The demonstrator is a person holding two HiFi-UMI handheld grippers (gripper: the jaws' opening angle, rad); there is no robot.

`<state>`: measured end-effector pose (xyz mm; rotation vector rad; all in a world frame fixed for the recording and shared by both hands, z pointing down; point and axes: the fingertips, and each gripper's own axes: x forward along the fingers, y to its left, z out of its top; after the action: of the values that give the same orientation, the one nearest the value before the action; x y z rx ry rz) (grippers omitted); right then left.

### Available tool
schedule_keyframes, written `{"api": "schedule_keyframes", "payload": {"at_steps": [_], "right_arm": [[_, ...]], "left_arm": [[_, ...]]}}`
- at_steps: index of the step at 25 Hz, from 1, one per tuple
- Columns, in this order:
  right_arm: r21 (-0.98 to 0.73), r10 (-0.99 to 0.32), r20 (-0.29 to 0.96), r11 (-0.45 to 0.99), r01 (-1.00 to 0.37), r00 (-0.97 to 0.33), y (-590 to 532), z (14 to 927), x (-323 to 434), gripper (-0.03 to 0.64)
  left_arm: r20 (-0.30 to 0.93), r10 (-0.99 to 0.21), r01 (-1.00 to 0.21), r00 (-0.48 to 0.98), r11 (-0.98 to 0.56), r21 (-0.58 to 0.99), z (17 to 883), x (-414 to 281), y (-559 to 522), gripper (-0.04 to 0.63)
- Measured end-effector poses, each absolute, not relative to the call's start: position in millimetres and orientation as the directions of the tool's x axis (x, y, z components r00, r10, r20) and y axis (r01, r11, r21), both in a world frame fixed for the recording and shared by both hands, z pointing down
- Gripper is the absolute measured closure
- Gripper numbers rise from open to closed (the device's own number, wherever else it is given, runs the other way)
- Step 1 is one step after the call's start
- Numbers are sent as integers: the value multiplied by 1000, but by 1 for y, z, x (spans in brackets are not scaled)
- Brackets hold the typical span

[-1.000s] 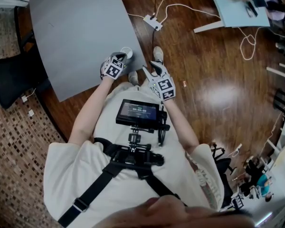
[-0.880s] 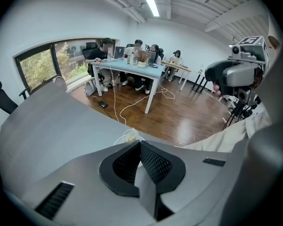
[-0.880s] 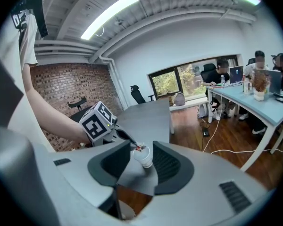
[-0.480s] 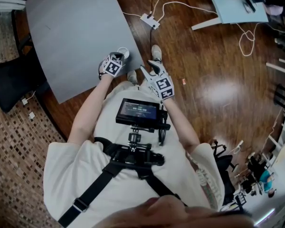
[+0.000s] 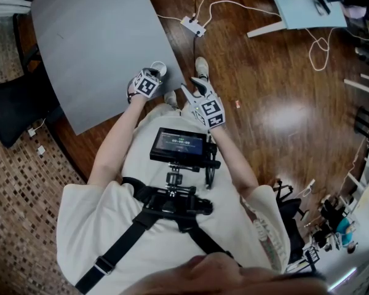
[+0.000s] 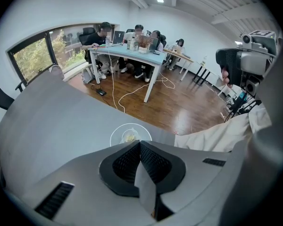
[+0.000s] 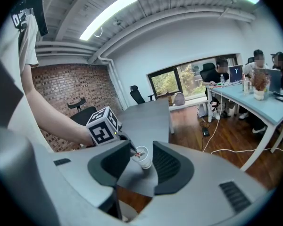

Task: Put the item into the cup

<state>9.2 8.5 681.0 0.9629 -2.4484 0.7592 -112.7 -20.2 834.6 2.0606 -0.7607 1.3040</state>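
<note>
A white paper cup [image 5: 160, 69] stands at the near right corner of the grey table [image 5: 92, 42]. From above, the cup [image 6: 130, 136] holds a small yellowish item [image 6: 129, 137]. My left gripper [image 5: 154, 75] hangs just over the cup's mouth, its jaws shut, and nothing shows between them [image 6: 139, 144]. My right gripper [image 5: 194, 92] is off the table's edge to the right, over the floor, with its jaws open and empty. It faces the cup [image 7: 142, 157] and the left gripper's marker cube [image 7: 104, 125] from a distance.
The cup is close to the table's corner and edge. A black chair [image 5: 12, 103] stands left of the table. A power strip [image 5: 194, 25] and white cables lie on the wooden floor. A light-blue table [image 6: 132, 53] with seated people is further off.
The head view has shifted slightly. Both grippers keep their places relative to the cup.
</note>
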Motion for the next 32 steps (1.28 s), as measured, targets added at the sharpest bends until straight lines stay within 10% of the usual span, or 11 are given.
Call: {"api": "schedule_keyframes", "payload": {"at_steps": [32], "right_arm": [[-353,-468,538,630,-692,-701,3,685,-3,458]], "left_arm": [[887,-193,-731,420,-650,205,821,-106,-24,482]]}}
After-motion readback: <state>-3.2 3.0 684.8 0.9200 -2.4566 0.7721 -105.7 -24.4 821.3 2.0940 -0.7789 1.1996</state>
